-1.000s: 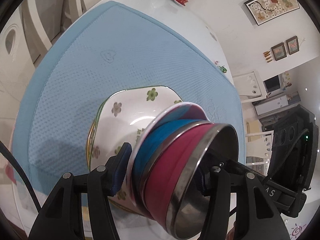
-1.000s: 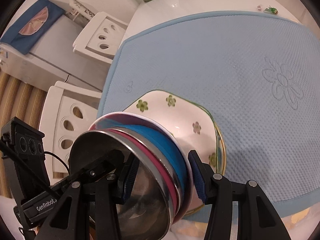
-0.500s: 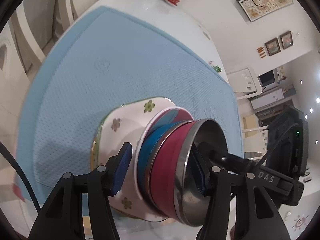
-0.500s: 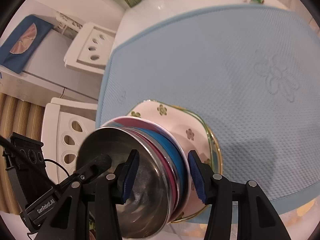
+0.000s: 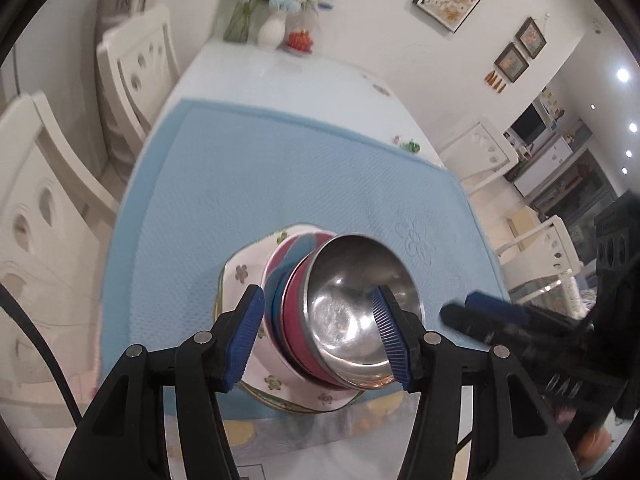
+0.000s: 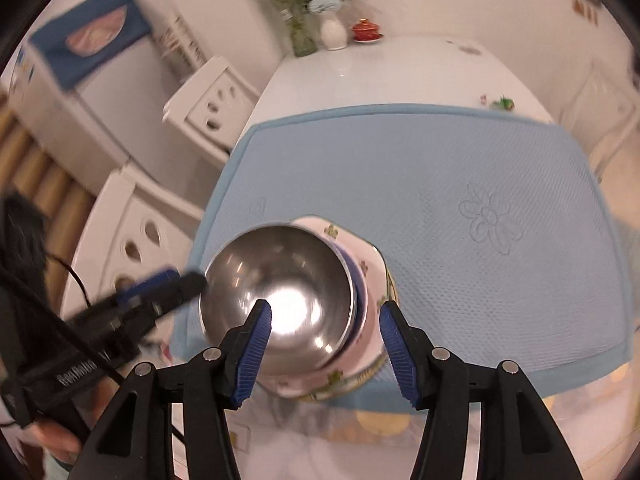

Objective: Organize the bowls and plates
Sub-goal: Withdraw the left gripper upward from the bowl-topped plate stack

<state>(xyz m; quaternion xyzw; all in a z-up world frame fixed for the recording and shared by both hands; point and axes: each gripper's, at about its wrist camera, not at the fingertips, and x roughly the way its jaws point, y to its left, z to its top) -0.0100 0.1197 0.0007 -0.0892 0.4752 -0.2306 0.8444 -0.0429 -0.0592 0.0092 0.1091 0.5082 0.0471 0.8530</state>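
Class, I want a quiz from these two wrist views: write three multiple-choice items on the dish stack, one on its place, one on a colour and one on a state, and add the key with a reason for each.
1. Where does the stack stand?
A. On a white chair
B. On the blue mat, near the mat's edge closest to the cameras
C. At the far end of the table by the vase

2. What colour is the bowl directly under the steel bowl?
A. Green
B. Yellow
C. Magenta

3. How does the steel bowl sit?
A. Open side up and empty
B. Upside down
C. Filled with fruit

Key:
1 B: the flowered plate at the bottom lies on the blue mat, by its near border.
2 C: a magenta bowl shows right under the steel bowl.
3 A: its shiny inside faces up, with nothing in it.
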